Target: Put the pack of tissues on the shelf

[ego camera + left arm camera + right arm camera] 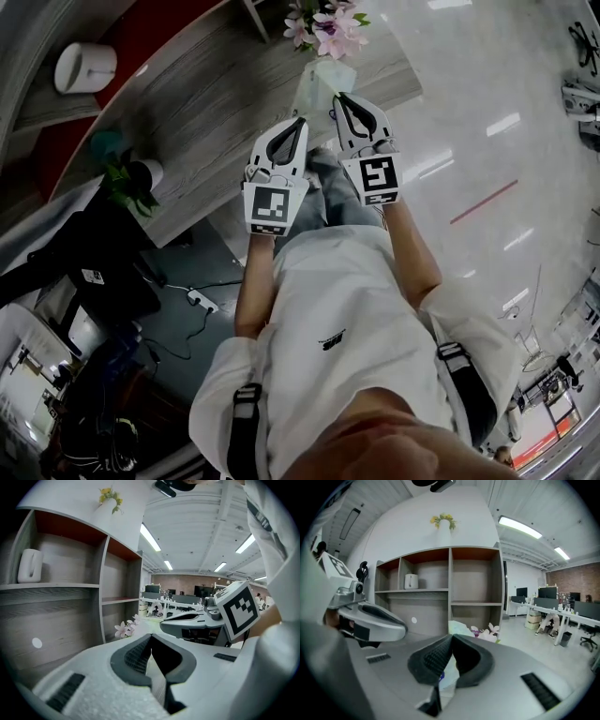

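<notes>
The pack of tissues point(317, 82), pale green and white, lies on a low wood-grain surface point(206, 103) in front of the shelf unit point(450, 583), beside pink flowers point(328, 26). In the right gripper view the pack point(459, 629) shows just beyond the jaw tips. My right gripper point(338, 97) is shut, its tips at the near edge of the pack; I cannot tell whether they touch it. My left gripper point(299, 122) is shut too, a little nearer to me and left of the pack, holding nothing. Each gripper appears in the other's view: the left gripper point(393, 623), the right gripper point(187, 618).
The shelf has open compartments; a white jug point(410, 581) stands in the upper left one, and yellow flowers point(444, 520) sit on top. A green plant point(127, 178) stands left. Cables and a power strip point(199, 300) lie on the floor. Office desks point(562, 613) are at the right.
</notes>
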Motion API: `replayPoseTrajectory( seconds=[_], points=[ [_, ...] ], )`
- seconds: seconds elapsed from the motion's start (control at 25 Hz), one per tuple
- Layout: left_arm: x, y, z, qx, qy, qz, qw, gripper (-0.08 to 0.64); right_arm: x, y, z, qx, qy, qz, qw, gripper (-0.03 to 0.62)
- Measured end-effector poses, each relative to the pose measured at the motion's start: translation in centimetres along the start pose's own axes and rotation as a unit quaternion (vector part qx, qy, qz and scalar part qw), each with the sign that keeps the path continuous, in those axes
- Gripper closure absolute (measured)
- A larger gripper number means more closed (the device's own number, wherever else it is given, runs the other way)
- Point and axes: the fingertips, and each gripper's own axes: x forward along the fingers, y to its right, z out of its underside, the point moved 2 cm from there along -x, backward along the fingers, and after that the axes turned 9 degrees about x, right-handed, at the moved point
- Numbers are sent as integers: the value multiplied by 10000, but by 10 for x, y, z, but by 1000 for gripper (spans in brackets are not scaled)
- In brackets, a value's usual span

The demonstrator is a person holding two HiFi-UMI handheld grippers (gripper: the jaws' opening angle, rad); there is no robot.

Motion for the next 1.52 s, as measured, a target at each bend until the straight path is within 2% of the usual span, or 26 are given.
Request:
replayPoseTrajectory(
  seconds=[0.8,1.16,1.52],
  points=[
    [13,-35,-72,234,403,-191,9987,531,-2,20,-112,-219,815,16,9964,566],
    [23,-48,-114,409,576,-391,9967,531,7,32,-159,-316,1183,-233,9922,566],
    [33,-69,-139,488,555,-767,9943,531,31,46,-189,-456,1406,-552,9875,566]
  ],
)
